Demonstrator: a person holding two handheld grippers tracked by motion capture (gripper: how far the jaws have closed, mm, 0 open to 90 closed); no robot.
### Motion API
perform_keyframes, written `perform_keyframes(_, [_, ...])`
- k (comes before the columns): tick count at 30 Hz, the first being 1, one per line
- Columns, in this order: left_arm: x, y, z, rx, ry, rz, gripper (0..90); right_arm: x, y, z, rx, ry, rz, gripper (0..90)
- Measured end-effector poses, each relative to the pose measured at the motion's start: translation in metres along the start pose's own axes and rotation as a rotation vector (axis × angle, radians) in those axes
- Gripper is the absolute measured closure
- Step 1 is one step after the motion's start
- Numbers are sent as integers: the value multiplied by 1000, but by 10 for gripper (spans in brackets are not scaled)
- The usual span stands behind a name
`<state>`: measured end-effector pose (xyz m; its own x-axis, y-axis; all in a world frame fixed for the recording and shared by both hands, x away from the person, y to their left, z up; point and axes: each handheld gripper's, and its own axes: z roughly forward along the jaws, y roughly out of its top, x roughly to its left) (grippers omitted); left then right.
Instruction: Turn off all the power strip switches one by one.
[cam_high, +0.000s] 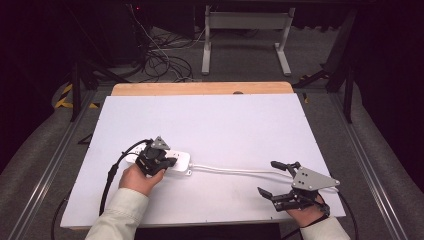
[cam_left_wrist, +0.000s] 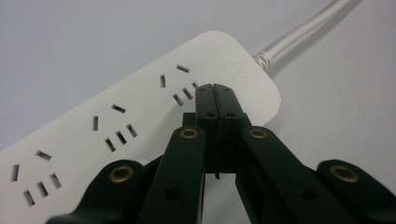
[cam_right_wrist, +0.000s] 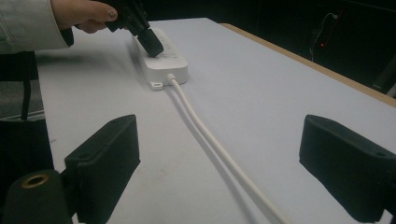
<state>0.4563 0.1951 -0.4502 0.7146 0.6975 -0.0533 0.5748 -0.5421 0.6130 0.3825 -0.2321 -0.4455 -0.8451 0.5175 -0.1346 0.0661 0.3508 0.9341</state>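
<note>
A white power strip (cam_high: 170, 161) is lying flat on the white worktop (cam_high: 210, 120), toward the person's near left, with its sockets facing up. A white cord (cam_high: 235, 171) is leaving the strip's right end and running across the worktop toward the near right edge, passing close to the right gripper (cam_high: 278, 178).

The left gripper (cam_high: 159, 161) is sitting over the power strip, held in the left hand (cam_high: 140, 179), whose pale sleeve (cam_high: 117, 220) is coming in from the bottom of the high view. Its fingers are pressed fully together with nothing between them. In the left gripper view the closed fingers (cam_left_wrist: 215, 105) are pointing down at the top face of the strip (cam_left_wrist: 140, 126), with their tips over the socket nearest the cord end (cam_left_wrist: 299, 35); whether they are actually touching the plastic is hard to tell. The right gripper view is showing the same fingers (cam_right_wrist: 152, 42) resting on or just above the strip (cam_right_wrist: 168, 65).

The right gripper is lying low near the right front corner of the worktop, well apart from the strip. Its fingers are standing wide open and holding nothing. In the right gripper view the cord (cam_right_wrist: 210, 140) is running along the worktop between the two open fingers (cam_right_wrist: 107, 154), touching neither.
</note>
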Motion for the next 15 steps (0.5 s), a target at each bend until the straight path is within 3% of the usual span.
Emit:
perform_keyframes(9, [2, -1, 0, -1, -16, -21, 900, 0, 0, 0, 1, 2, -3, 126])
perform_keyframes(15, [-1, -1, 2, -5, 8, -11, 900, 0, 0, 0, 2, 5, -3, 126])
